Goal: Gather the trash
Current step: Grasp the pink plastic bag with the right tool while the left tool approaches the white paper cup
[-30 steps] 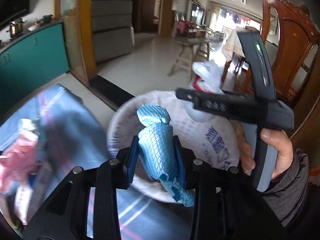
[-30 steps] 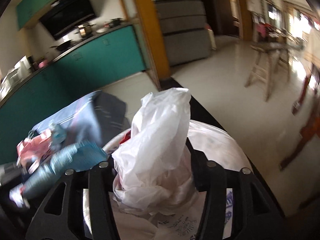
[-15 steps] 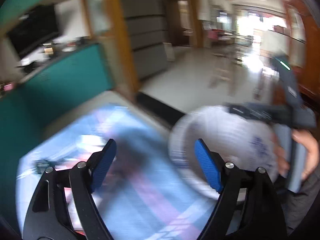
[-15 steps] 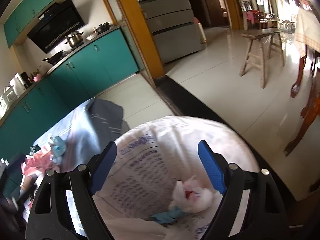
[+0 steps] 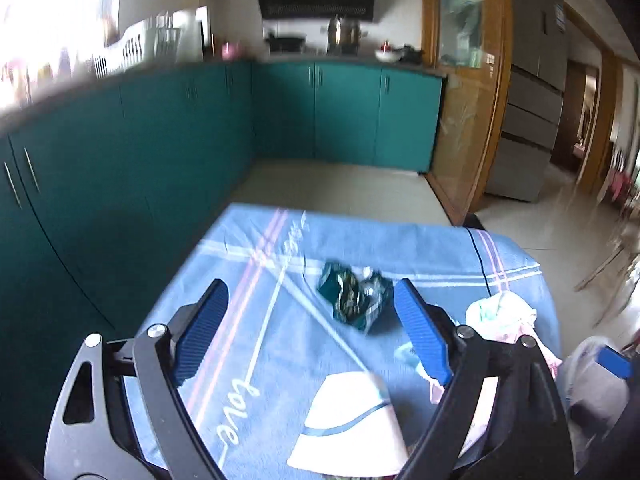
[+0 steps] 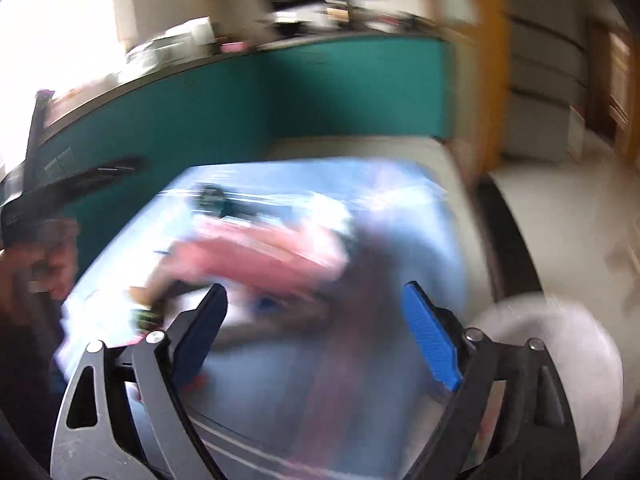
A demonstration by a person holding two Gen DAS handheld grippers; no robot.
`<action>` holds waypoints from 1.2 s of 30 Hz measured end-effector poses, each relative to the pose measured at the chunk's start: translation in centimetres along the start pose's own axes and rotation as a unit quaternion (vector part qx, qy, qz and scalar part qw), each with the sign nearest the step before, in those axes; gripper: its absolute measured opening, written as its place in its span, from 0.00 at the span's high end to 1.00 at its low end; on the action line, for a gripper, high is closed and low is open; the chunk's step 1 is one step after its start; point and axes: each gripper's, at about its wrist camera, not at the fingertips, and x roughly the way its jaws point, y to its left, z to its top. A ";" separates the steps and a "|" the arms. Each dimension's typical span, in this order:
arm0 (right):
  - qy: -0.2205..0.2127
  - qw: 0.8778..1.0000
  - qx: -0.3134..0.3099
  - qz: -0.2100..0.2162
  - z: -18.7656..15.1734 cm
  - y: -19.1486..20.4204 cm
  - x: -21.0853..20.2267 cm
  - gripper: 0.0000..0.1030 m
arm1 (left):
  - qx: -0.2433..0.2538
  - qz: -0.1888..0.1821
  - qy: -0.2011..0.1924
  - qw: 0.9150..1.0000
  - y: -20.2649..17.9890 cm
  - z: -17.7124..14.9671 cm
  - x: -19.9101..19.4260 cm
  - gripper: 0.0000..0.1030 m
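My left gripper point(image 5: 310, 314) is open and empty above a table with a blue cloth point(image 5: 260, 264). A crumpled dark green wrapper point(image 5: 352, 294) lies on the cloth just ahead, near the right finger. A white paper piece point(image 5: 348, 424) lies near the front. A pink and white crumpled bag point(image 5: 502, 316) lies at the right. My right gripper point(image 6: 314, 334) is open and empty above the same cloth point(image 6: 400, 216); the view is blurred. A pink item point(image 6: 260, 252) and the dark wrapper point(image 6: 214, 202) show ahead. The white trash sack point(image 6: 560, 344) is at lower right.
Teal cabinets point(image 5: 180, 128) run along the far side and left. A wooden door frame point(image 5: 464, 120) and a grey fridge point(image 5: 528, 92) stand at the right. Tiled floor point(image 5: 340, 180) lies beyond the table. The left hand and gripper point(image 6: 32, 200) show at the right view's left edge.
Both grippers dropped their loads, the blue cloth piece and the white plastic bag, into the white sack, opened, and swung left to face the table.
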 end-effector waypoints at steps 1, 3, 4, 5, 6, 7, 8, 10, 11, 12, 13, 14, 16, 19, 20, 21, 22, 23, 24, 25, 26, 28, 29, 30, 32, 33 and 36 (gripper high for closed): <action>-0.001 1.000 -0.027 0.010 0.7 1.5 0.6 0.03 | -0.002 -0.003 0.007 1.000 0.2 0.1 0.4 0.17; 0.004 0.995 -0.100 -0.010 1.5 4.7 2.7 0.03 | 0.004 0.000 0.013 1.000 0.4 -0.5 0.6 0.17; 0.008 0.992 -0.124 -0.027 1.5 5.7 3.5 0.03 | 0.013 0.000 0.014 1.000 0.4 -0.7 0.5 0.17; 0.012 0.989 -0.145 -0.040 1.4 6.5 4.4 0.03 | 0.023 -0.002 0.016 1.000 0.2 -0.9 0.5 0.16; 0.019 0.985 -0.163 -0.047 1.2 7.1 5.3 0.03 | 0.030 -0.005 0.019 0.999 -0.1 -1.1 0.4 0.15; 0.025 0.984 -0.169 -0.045 0.9 7.3 6.0 0.05 | 0.032 -0.008 0.021 0.999 -0.3 -1.6 0.5 0.15; 0.029 0.985 -0.167 -0.040 0.6 7.3 6.5 0.13 | 0.034 -0.010 0.025 0.999 -0.3 -1.8 0.7 0.15; 0.047 0.986 -0.158 -0.032 0.1 6.9 7.3 0.37 | 0.035 -0.013 0.033 0.999 -0.1 -2.3 0.7 0.15; 0.053 0.986 -0.153 -0.027 -0.1 6.8 7.4 0.49 | 0.034 -0.015 0.037 0.999 0.0 -2.6 0.8 0.15; 0.050 0.987 -0.153 -0.026 -0.4 6.6 7.2 0.52 | 0.033 -0.019 0.043 0.998 -0.1 -2.7 1.0 0.15; 0.044 0.986 -0.156 -0.026 -0.6 6.5 6.8 0.57 | 0.033 -0.021 0.046 0.998 -0.1 -2.8 1.0 0.15; 0.040 0.986 -0.158 -0.024 -0.7 6.6 6.4 0.63 | 0.034 -0.022 0.050 0.998 -0.2 -3.0 1.0 0.15; 0.029 0.988 -0.151 -0.001 -0.7 6.6 5.1 0.71 | 0.040 -0.025 0.054 0.997 -0.7 -3.3 1.1 0.15; 0.002 0.991 -0.132 0.025 -0.4 6.5 2.2 0.74 | 0.047 -0.019 0.049 0.997 -1.0 -3.6 0.7 0.15; -0.006 0.992 -0.126 0.031 -0.4 6.4 1.2 0.74 | 0.047 -0.018 0.049 0.998 -0.9 -3.6 0.6 0.14; -0.016 0.992 -0.118 0.040 -0.5 6.0 0.1 0.74 | 0.046 -0.017 0.049 0.998 -0.9 -3.8 0.6 0.14; -0.025 0.993 -0.109 0.049 -0.5 5.7 -0.9 0.74 | 0.045 -0.017 0.051 0.998 -0.8 -3.8 0.6 0.14; -0.033 0.993 -0.100 0.056 -0.7 5.2 -1.8 0.74 | 0.044 -0.017 0.054 0.997 -0.8 -3.9 0.7 0.14; -0.046 0.993 -0.089 0.065 -1.0 4.5 -2.9 0.74 | 0.044 -0.017 0.056 0.997 -0.7 -4.1 0.7 0.14; -0.055 0.992 -0.083 0.071 -1.2 4.0 -3.5 0.74 | 0.044 -0.016 0.057 0.997 -0.7 -4.1 0.7 0.14; -0.065 0.992 -0.076 0.079 -1.7 3.2 -4.2 0.74 | 0.044 -0.013 0.057 0.997 -0.6 -4.2 0.7 0.14; -0.070 0.992 -0.061 0.089 -2.7 1.8 -4.9 0.74 | 0.044 -0.012 0.058 0.997 -0.6 -4.2 0.6 0.14; -0.066 0.992 -0.049 0.095 -3.2 0.9 -4.8 0.74 | 0.045 -0.012 0.059 0.997 -0.6 -4.3 0.6 0.13; -0.053 0.993 -0.030 0.105 -4.0 -0.2 -4.5 0.74 | 0.048 -0.012 0.062 0.997 -0.7 -4.4 0.7 0.13; -0.033 0.994 -0.007 0.103 -4.8 -1.3 -3.6 0.74 | 0.058 -0.010 0.069 0.996 -1.0 -4.7 1.0 0.13; -0.025 0.995 -0.001 0.099 -5.0 -1.4 -3.4 0.74 | 0.062 -0.009 0.071 0.995 -1.2 -4.8 1.0 0.13; -0.020 0.995 -0.005 0.101 -5.1 -1.1 -3.3 0.74 | 0.076 -0.008 0.076 0.994 -1.6 -5.1 1.2 0.12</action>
